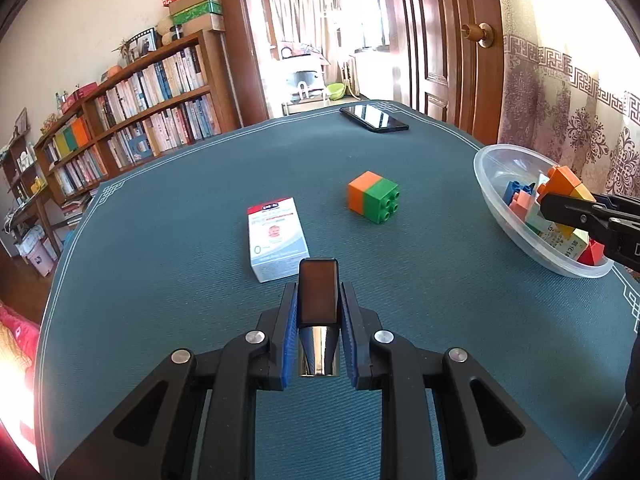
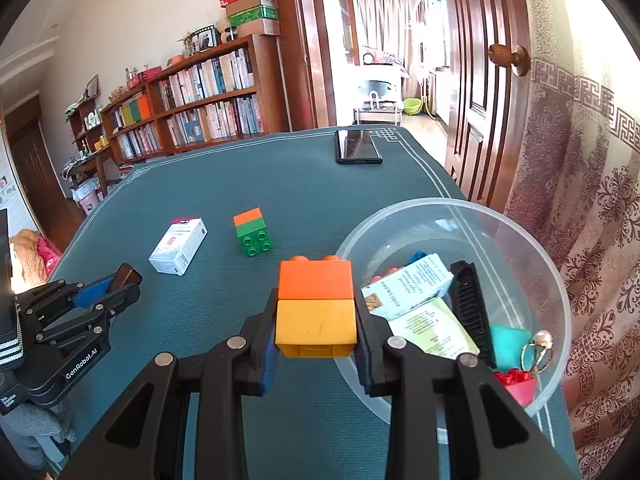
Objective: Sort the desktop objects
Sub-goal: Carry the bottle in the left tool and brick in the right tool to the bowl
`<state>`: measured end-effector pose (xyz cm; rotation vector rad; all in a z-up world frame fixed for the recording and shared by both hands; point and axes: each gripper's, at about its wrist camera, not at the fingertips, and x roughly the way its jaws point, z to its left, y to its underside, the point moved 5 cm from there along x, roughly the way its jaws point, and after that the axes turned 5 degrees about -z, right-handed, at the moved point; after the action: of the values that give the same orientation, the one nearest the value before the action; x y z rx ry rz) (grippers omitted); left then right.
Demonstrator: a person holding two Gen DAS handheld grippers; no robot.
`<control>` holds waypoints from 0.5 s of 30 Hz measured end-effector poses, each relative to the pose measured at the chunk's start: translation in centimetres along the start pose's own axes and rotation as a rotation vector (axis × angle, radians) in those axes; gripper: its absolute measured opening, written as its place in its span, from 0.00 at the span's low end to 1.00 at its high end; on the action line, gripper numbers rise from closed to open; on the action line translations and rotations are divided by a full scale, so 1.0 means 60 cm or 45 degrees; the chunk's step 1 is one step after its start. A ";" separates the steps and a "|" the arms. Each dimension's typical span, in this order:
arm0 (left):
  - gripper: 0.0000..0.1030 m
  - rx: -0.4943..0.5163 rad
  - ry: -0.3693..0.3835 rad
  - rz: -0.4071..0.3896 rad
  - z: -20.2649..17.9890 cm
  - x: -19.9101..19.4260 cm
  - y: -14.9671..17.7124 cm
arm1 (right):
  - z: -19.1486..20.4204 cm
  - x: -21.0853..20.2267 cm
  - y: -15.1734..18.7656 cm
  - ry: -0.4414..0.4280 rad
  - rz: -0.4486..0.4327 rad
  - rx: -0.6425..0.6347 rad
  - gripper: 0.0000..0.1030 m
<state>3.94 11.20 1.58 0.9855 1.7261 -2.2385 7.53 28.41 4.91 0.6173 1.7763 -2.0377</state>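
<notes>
Orange and yellow block (image 2: pixel 316 306) squeezed tight in right claw (image 2: pixel 316 332) just beside the clear bowl (image 2: pixel 440 210), shiny brown-capped tube (image 1: pixel 319 320) pinched in left claw (image 1: pixel 319 322), then white box (image 1: pixel 277 239) and orange and green block (image 1: pixel 373 197) out on the green table (image 1: pixel 200 200).

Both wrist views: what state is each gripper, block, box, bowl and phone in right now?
Left gripper: shut on a dark, metal-ended lighter-like object.
Right gripper: shut on the orange-and-yellow block, beside the bowl.
Orange-and-green block: loose on the mat, on its side.
White box: lying flat, untouched.
Clear bowl: upright, partly filled.
Phone: flat, screen dark.
</notes>
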 end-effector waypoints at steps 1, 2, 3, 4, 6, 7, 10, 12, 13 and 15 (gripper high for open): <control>0.21 0.005 0.020 -0.001 -0.010 0.002 -0.003 | -0.010 -0.002 -0.001 0.012 -0.002 0.010 0.34; 0.21 0.010 0.037 -0.003 -0.021 0.003 -0.007 | -0.021 -0.003 -0.002 0.024 -0.003 0.018 0.34; 0.21 0.017 0.052 -0.006 -0.030 0.003 -0.011 | -0.031 -0.005 -0.001 0.037 -0.005 0.025 0.34; 0.21 0.024 0.066 -0.009 -0.039 0.005 -0.015 | -0.040 -0.006 -0.001 0.049 -0.006 0.032 0.34; 0.21 0.038 0.093 -0.014 -0.057 0.006 -0.023 | -0.058 -0.007 0.001 0.069 -0.006 0.050 0.34; 0.21 0.044 0.107 -0.017 -0.065 0.006 -0.028 | -0.066 -0.008 0.002 0.077 -0.006 0.059 0.34; 0.21 0.056 0.158 -0.026 -0.091 0.007 -0.040 | -0.087 -0.008 0.004 0.098 -0.002 0.071 0.34; 0.21 0.067 0.194 -0.034 -0.112 0.006 -0.049 | -0.098 -0.009 0.004 0.101 0.001 0.089 0.34; 0.21 0.072 0.211 -0.040 -0.121 0.005 -0.055 | -0.101 -0.010 0.003 0.101 0.000 0.094 0.34; 0.21 0.089 0.247 -0.054 -0.142 0.004 -0.066 | -0.108 -0.012 0.000 0.110 -0.009 0.095 0.34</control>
<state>5.26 20.27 3.59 1.2292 1.7698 -2.3116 8.67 34.79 4.58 0.7325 1.7586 -2.1205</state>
